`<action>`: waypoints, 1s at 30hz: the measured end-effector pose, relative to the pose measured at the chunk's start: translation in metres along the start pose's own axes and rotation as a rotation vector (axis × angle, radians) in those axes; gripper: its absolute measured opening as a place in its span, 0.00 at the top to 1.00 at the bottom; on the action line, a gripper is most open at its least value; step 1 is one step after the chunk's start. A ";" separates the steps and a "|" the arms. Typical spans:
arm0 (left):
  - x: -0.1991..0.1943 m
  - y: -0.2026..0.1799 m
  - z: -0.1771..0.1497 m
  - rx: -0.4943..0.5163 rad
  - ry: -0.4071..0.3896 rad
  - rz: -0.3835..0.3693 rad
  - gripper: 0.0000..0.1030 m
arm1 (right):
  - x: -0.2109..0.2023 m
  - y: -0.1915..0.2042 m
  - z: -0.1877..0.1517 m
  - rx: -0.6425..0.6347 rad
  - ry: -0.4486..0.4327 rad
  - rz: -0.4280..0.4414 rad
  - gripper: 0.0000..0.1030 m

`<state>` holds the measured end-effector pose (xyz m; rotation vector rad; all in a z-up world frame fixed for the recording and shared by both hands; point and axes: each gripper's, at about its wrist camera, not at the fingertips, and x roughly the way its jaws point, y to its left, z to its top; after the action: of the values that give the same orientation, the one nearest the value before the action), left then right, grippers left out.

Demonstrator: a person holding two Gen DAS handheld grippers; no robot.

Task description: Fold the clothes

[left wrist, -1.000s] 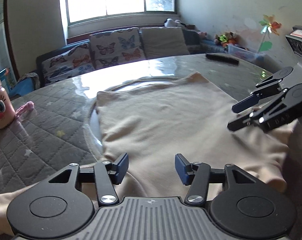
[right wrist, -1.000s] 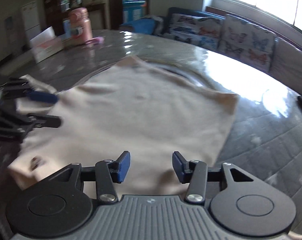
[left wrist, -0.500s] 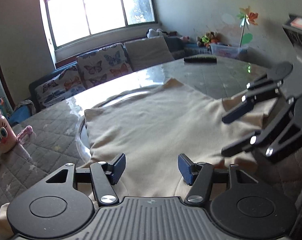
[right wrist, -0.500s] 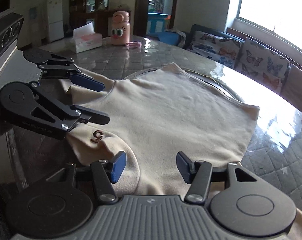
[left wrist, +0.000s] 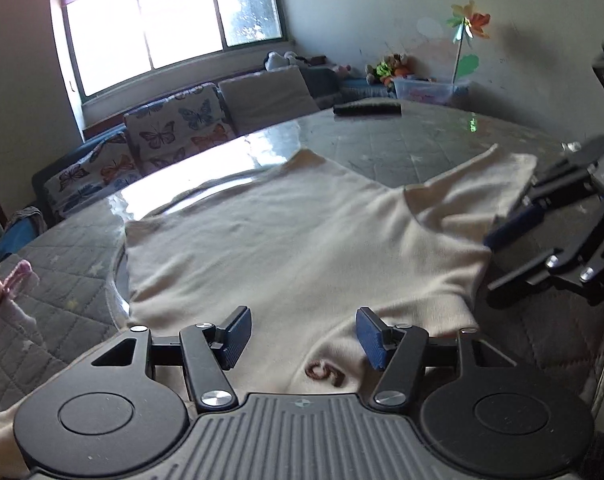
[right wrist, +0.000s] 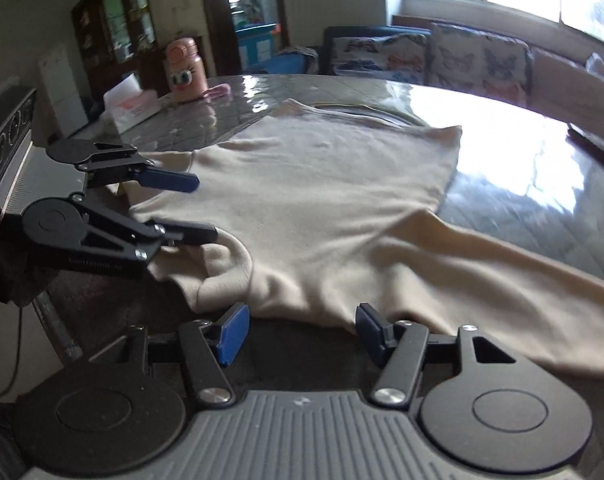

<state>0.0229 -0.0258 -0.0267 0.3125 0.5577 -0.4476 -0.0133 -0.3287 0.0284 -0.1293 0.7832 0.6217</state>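
Observation:
A cream shirt (left wrist: 285,240) lies spread flat on the round glass-topped table (left wrist: 422,148), neckline toward me. My left gripper (left wrist: 304,336) is open just above the collar, near the brown label (left wrist: 326,374). The right gripper (left wrist: 498,268) hangs open at the shirt's right shoulder, beside the sleeve (left wrist: 482,184). In the right wrist view the shirt (right wrist: 322,200) fills the middle. There my right gripper (right wrist: 299,332) is open at the shoulder edge, over the dark table rim. The left gripper (right wrist: 199,208) is open by the collar (right wrist: 221,264). Neither holds cloth.
A pink bottle (right wrist: 183,74) and a tissue box (right wrist: 135,104) stand at the far left of the table. A black remote (left wrist: 368,109) lies at its far side. A sofa with butterfly cushions (left wrist: 173,132) runs under the window. The table's near edge is close below the grippers.
Both grippers have drawn back to the shirt's neckline, still open. The right one has moved off the cloth to the shoulder edge. The collar, label and right sleeve now show.

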 end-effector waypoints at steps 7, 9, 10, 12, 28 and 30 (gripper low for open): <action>0.012 -0.011 0.020 -0.032 -0.015 -0.029 0.41 | -0.027 -0.037 -0.011 0.134 -0.072 -0.109 0.43; 0.018 -0.019 0.021 -0.023 -0.007 -0.050 0.41 | -0.032 -0.054 -0.015 0.171 -0.085 -0.197 0.45; 0.021 -0.023 0.021 -0.020 -0.003 -0.062 0.41 | -0.034 -0.064 -0.018 0.192 -0.090 -0.249 0.46; 0.024 -0.031 0.020 -0.009 0.002 -0.080 0.41 | -0.038 -0.084 -0.024 0.237 -0.103 -0.348 0.47; 0.034 -0.051 0.017 0.035 0.035 -0.126 0.41 | -0.048 -0.164 -0.052 0.423 -0.123 -0.585 0.91; 0.035 -0.051 0.016 0.039 0.038 -0.128 0.41 | -0.049 -0.162 -0.046 0.392 -0.131 -0.606 0.96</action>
<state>0.0312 -0.0876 -0.0417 0.3246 0.6090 -0.5777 0.0235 -0.4993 0.0111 0.0365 0.6794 -0.1007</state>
